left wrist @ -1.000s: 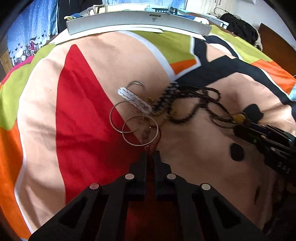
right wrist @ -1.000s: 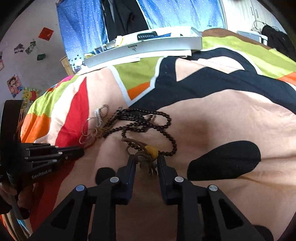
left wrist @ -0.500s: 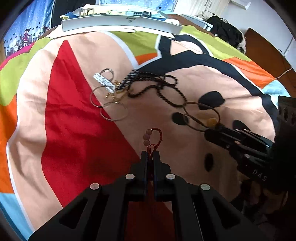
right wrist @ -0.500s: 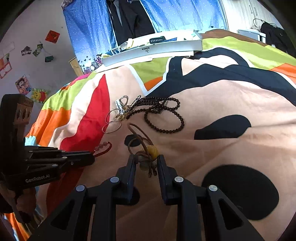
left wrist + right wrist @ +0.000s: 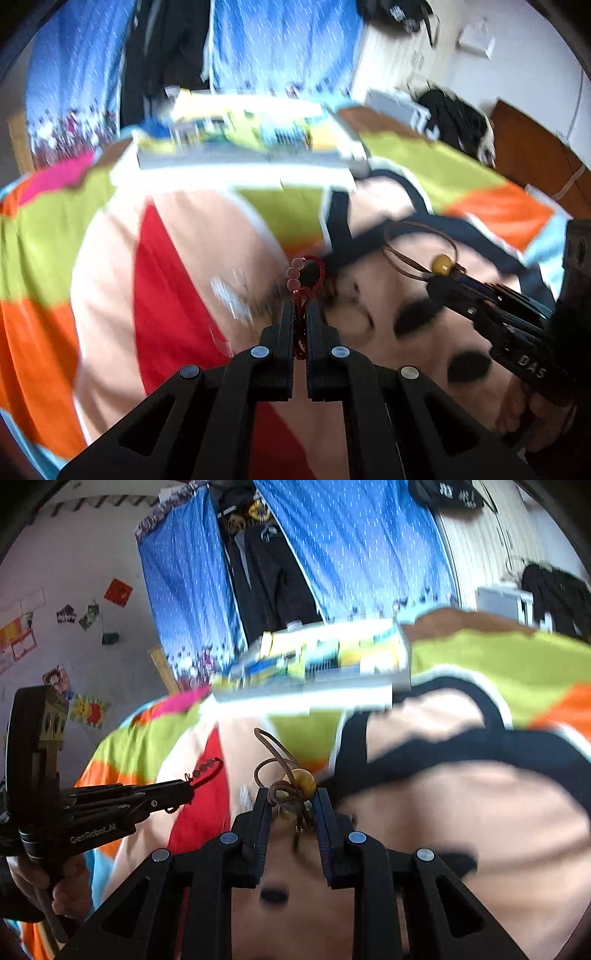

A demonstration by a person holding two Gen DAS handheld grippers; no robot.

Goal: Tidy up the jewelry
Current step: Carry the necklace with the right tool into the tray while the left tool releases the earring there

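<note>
My left gripper point(image 5: 300, 306) is shut on a red cord bracelet point(image 5: 308, 273) with three pinkish beads, held up above the bedspread. The same left gripper point(image 5: 190, 788) shows at the left of the right wrist view, with the red cord bracelet point(image 5: 208, 767) sticking out of its tips. My right gripper point(image 5: 290, 794) is shut on a brown cord necklace point(image 5: 271, 755) with a yellow bead point(image 5: 300, 780). That right gripper point(image 5: 448, 278) enters the left wrist view from the right, carrying the yellow bead point(image 5: 442, 264). The remaining jewelry point(image 5: 236, 299) on the bedspread is a blur.
A colourful patchwork bedspread point(image 5: 177, 258) lies below both grippers. A long tray-like organizer point(image 5: 314, 664) with compartments sits at the far edge of the bed. Blue curtains point(image 5: 354, 554) and hanging dark clothes stand behind it. A hand point(image 5: 70, 878) holds the left gripper's handle.
Both grippers have lifted away from the bedspread and tilted up toward the organizer, each still carrying its piece. The view is now motion-blurred.
</note>
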